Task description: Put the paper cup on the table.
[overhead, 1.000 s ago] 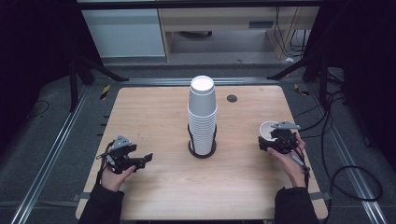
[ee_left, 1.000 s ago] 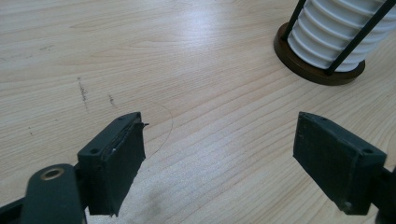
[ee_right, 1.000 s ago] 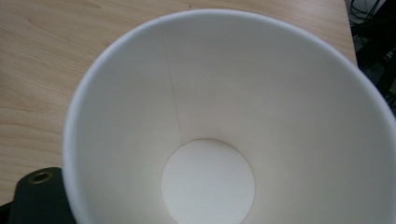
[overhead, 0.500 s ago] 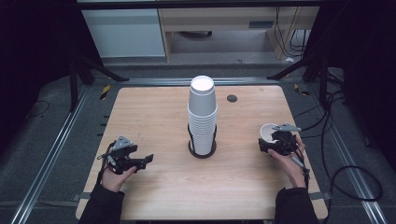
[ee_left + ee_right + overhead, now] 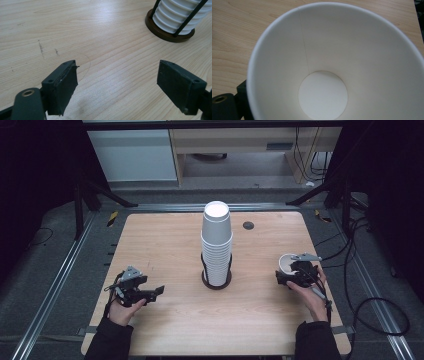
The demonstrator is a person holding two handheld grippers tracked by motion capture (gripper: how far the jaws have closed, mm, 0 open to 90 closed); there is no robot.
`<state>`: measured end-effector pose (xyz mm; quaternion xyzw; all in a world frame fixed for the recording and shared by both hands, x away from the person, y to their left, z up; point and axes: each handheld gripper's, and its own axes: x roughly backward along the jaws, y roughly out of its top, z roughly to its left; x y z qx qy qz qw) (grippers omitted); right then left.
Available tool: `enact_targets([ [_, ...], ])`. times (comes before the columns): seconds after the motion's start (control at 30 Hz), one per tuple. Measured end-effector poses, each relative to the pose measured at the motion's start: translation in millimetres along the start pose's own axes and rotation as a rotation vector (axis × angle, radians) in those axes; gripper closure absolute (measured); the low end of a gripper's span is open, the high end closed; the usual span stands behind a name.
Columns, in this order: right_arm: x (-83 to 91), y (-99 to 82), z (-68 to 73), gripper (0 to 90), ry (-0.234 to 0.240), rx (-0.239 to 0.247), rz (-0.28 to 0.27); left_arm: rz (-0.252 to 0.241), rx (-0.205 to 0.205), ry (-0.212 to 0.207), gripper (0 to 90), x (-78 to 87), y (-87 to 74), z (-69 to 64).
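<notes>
A tall stack of white paper cups [image 5: 216, 240] stands upside down in a dark wire holder [image 5: 216, 281] at the table's middle; its ribbed lower part [image 5: 177, 15] appears at the top right of the left gripper view. My left gripper [image 5: 159, 292] rests low at the front left, pointing toward the stack, jaws open [image 5: 117, 82] over bare wood. At the right, my right gripper [image 5: 286, 276] is shut on a single white cup [image 5: 286, 261]. That cup's open mouth [image 5: 332, 65] faces the camera, and one black jaw lies against its outer wall at the lower left.
The wooden table [image 5: 165, 240] has a small dark round hole [image 5: 248, 225] at the back right of the stack. Metal rails and cables run along both sides of the table. A cabinet stands behind the far edge.
</notes>
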<state>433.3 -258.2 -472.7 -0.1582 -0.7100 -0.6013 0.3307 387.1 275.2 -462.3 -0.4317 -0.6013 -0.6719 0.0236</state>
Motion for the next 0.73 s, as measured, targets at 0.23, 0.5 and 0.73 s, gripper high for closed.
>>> enact_targets([
  [0.23, 9.0, -4.3, 2.7, 3.6, 0.010, -0.016, 0.002, -0.014, 0.008, -0.002, 16.0, 4.1, -0.1, 1.3],
  [0.5, 33.8, -19.9, 0.8, 2.7, 0.026, -0.026, 0.003, -0.018, 0.019, 0.010, 15.6, 8.8, -0.4, 6.4],
  [0.73, 50.2, -35.2, 1.2, 2.5, 0.034, -0.004, 0.016, -0.007, 0.031, 0.021, 15.3, 9.3, -2.8, 11.6],
])
